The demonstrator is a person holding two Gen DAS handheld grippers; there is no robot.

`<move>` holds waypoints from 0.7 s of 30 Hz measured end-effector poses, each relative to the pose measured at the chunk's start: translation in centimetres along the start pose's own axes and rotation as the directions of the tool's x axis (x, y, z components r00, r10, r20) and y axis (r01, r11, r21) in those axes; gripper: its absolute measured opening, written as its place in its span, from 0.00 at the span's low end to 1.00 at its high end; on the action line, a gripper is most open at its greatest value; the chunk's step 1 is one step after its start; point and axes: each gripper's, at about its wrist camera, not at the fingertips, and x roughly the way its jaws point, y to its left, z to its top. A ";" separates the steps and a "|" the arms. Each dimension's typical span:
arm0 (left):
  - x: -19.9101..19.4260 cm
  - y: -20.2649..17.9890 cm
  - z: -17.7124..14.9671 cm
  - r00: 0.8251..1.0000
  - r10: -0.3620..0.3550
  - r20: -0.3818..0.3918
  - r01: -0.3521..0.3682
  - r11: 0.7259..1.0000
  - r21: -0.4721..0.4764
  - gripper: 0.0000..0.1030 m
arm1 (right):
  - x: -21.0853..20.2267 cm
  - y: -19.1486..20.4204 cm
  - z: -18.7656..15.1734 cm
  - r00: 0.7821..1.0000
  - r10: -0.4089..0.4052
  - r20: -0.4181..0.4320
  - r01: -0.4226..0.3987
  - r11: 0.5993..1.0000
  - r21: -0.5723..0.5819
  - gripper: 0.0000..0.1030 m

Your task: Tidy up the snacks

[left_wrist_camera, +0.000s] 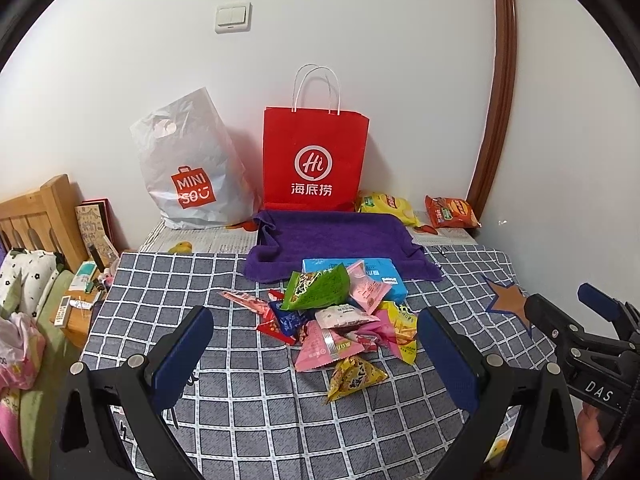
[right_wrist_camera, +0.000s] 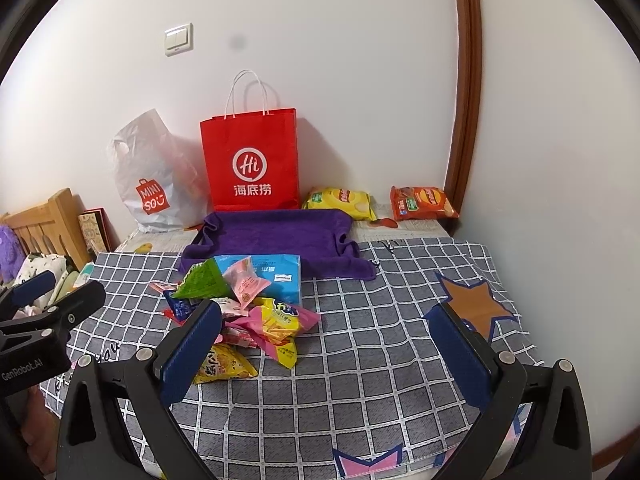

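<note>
Snacks [left_wrist_camera: 340,320]: heaped mid-tabletop [left_wrist_camera: 240,420] on checked cloth, before purple towel [left_wrist_camera: 332,240] and red bag [left_wrist_camera: 316,160]. Blue box [left_wrist_camera: 384,276] under heap, best left till last. Left gripper [left_wrist_camera: 316,344], right gripper [right_wrist_camera: 328,340]: jaws wide, empty. Better to begin with loose yellow packet [left_wrist_camera: 354,376] at near edge, pinched by its seam.

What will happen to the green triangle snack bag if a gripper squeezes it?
The green triangle snack bag looks puffed with air, so it would probably crinkle and give, and feel light. It is perched on top of the snack pile, so a push would likely tumble it off. Its shiny wrapper may be slippery.
</note>
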 end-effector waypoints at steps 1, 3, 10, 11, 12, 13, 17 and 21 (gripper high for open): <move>0.1 0.0 0.0 1.000 0.000 -0.003 0.000 1.000 0.002 0.99 | 0.0 0.0 0.0 1.000 -0.001 0.001 0.001 1.000 -0.001 1.00; 0.3 0.2 -0.1 1.000 -0.001 -0.013 0.001 1.000 -0.002 0.99 | 0.2 0.1 -0.1 1.000 -0.002 0.000 0.002 1.000 -0.001 1.00; 1.0 1.0 0.1 0.999 -0.025 -0.021 0.024 0.999 -0.030 0.99 | 0.9 0.5 0.1 1.000 -0.005 -0.012 0.005 1.000 -0.011 1.00; 1.2 1.1 0.2 0.999 -0.027 -0.019 0.026 0.999 -0.032 0.99 | 1.0 0.6 0.2 1.000 -0.006 -0.011 0.006 1.000 -0.015 1.00; 1.2 1.2 0.2 1.000 -0.026 -0.017 0.026 0.999 -0.033 0.99 | 1.1 0.7 0.2 1.000 -0.008 -0.010 0.008 1.000 -0.016 1.00; 1.4 1.3 0.3 0.999 -0.031 -0.014 0.031 0.999 -0.034 0.99 | 1.2 0.8 0.3 1.000 -0.008 -0.007 0.008 1.000 -0.016 1.00; 2.1 1.8 0.4 0.999 -0.035 -0.014 0.035 0.999 -0.035 0.99 | 1.8 0.9 0.7 1.000 -0.002 0.003 0.002 1.000 -0.006 1.00; 3.3 2.6 0.5 0.999 -0.024 -0.031 0.022 0.998 -0.056 0.98 | 2.6 1.0 0.7 1.000 -0.023 0.014 0.022 1.000 0.014 1.00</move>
